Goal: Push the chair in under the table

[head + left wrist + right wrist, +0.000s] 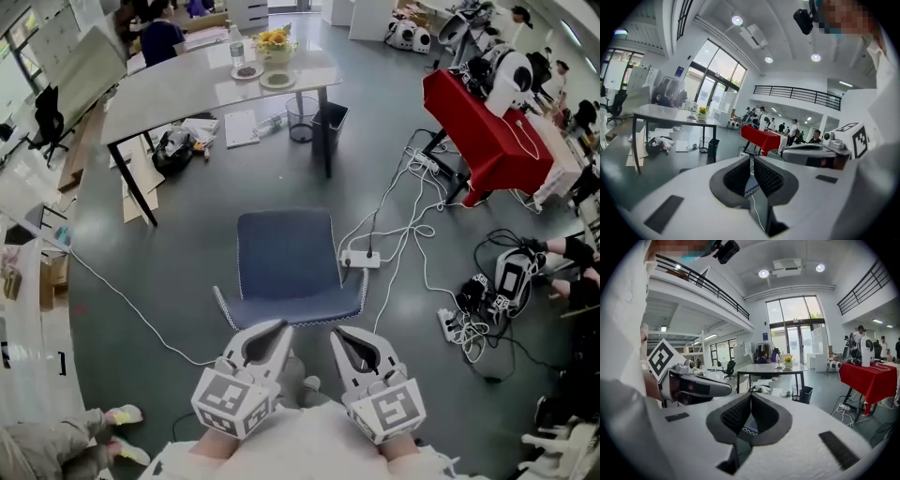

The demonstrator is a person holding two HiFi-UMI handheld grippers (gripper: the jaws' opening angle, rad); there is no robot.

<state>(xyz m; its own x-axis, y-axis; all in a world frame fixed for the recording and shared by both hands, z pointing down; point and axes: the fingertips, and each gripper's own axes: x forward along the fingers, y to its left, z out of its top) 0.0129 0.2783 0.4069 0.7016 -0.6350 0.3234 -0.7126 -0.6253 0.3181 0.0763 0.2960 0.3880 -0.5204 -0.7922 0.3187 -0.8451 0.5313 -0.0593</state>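
Blue fabric of the chair (286,258) lies just ahead of both sets of fingers, its back nearest them and its seat stretching away toward the table (178,98); the table stands well beyond the fingertips with bare floor between, so the chair is not under it.

Of the two, the left gripper (279,328) is clenched on nothing; in the left gripper view its ribbed pads (737,177) stand all but together with only a sliver of gap; through that sliver shows the chair's white-stitched edge, below and past the tips rather than nipped by them. In the head view those tips sit at the near edge of the chair back, toward its left part; whether they press on it I cannot tell.

Just beside it, the right gripper (339,336) is clenched too; its pads meet at the tips and hold nothing; its tips come to the same edge of the chair back, toward the right part.

White cables (403,234) trail over the floor ahead and to the right of the right fingers; a red table (473,141) stands farther off that way.
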